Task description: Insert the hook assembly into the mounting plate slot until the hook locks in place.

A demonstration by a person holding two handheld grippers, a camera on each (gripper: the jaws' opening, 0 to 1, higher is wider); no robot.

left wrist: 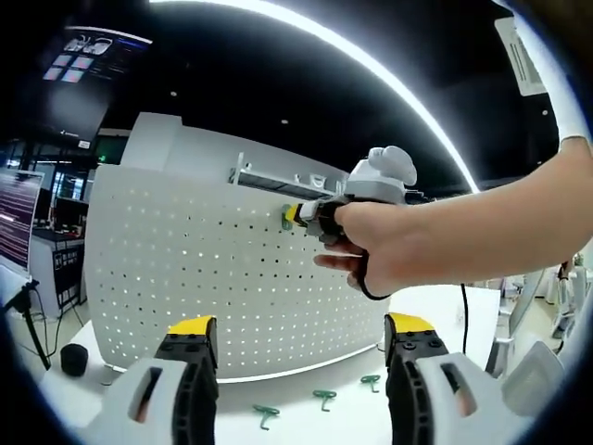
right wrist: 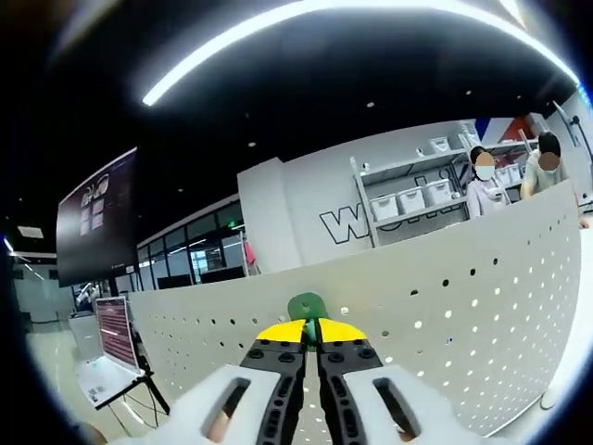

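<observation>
Now right gripper (right wrist: 311,330) clamped on green hook (right wrist: 307,306), tip at the white pegboard (right wrist: 482,306); push straight in w/ steady pressure. Left gripper (left wrist: 301,338) wide, nothing held; spare hooks (left wrist: 323,398) on bench (left wrist: 306,426).

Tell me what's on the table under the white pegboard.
Three green hooks lie on the white table in front of the pegboard, between the left gripper's open jaws. A dark round object sits at the left. The jaws cover the table further out.
</observation>
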